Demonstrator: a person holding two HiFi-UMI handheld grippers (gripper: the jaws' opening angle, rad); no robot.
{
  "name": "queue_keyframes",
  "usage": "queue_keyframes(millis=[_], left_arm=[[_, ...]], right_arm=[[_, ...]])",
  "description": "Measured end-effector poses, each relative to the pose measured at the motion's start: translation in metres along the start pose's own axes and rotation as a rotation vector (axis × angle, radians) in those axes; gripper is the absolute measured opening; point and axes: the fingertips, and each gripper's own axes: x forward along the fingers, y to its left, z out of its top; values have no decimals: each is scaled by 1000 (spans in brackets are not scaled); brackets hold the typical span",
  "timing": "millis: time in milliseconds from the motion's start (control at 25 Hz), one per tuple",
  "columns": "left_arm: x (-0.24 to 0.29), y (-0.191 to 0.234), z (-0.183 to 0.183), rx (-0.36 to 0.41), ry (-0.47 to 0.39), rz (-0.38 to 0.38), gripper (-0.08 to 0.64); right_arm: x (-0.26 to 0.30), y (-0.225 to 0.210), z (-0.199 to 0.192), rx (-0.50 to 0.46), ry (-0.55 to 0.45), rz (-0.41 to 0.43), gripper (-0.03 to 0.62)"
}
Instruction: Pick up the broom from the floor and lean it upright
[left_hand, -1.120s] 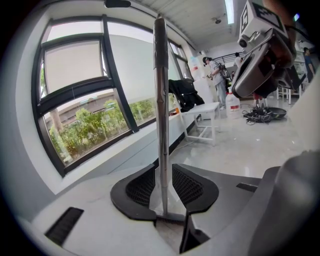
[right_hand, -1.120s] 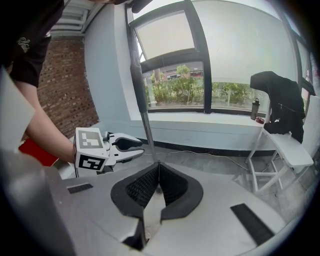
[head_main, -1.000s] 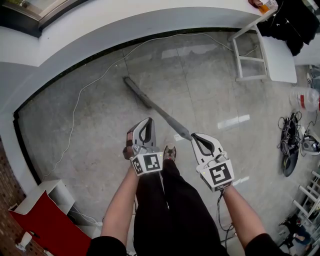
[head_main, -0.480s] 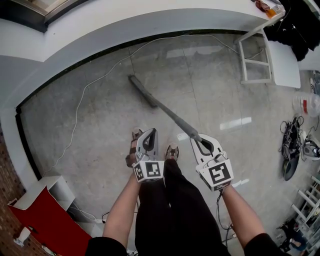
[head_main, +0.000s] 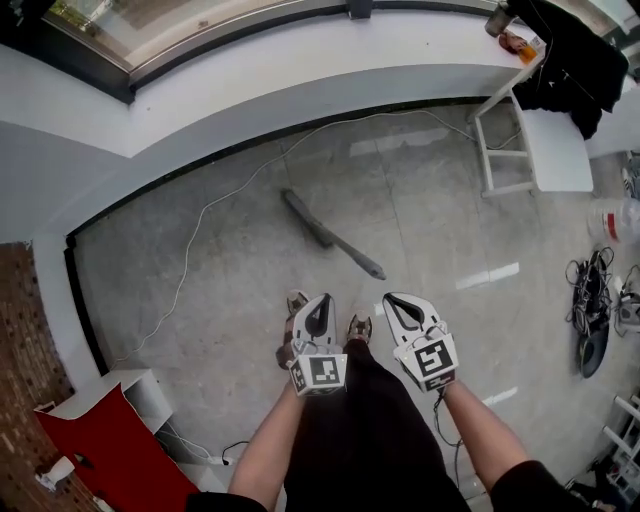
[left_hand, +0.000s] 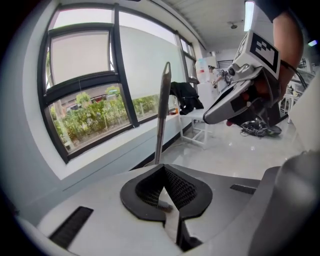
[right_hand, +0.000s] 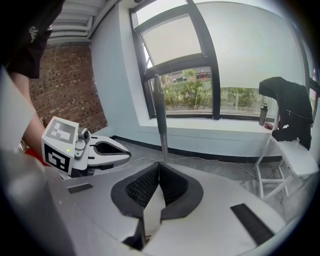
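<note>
Grey broom (head_main: 330, 238) looks to lie on the floor (head_main: 220, 290) ahead, slanting away leftward, near end just in front of the right gripper (head_main: 389, 298), so that hand's closer. It and the left gripper (head_main: 321, 298) are both squeezed shut, holding nothing.

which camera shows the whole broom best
The head view: the broom shows end to end against the floor. The left and right gripper views each show only its handle, a thin pole before the window.
</note>
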Motion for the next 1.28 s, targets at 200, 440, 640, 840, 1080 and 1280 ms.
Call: queue_keyframes(millis=[200, 440, 640, 840, 1080, 1280], left_arm=[[-40, 5, 40, -18, 16, 17, 6], [-69, 5, 66, -47, 15, 27, 6], [-95, 6, 95, -59, -11, 25, 6], [-128, 18, 125, -94, -93, 38, 6], [-185, 28, 157, -77, -201, 27, 6], [-234, 30, 169, -58, -272, 0, 6]], right_arm=[[-21, 15, 19, 31, -25, 26, 8], [-38, 21, 39, 34, -60, 8, 8], [-62, 20, 56, 64, -105, -57, 8], [-99, 33, 77, 85, -165, -155, 8], [-152, 74, 110, 72, -254, -255, 8], [-185, 121, 150, 102, -323, -333, 8]])
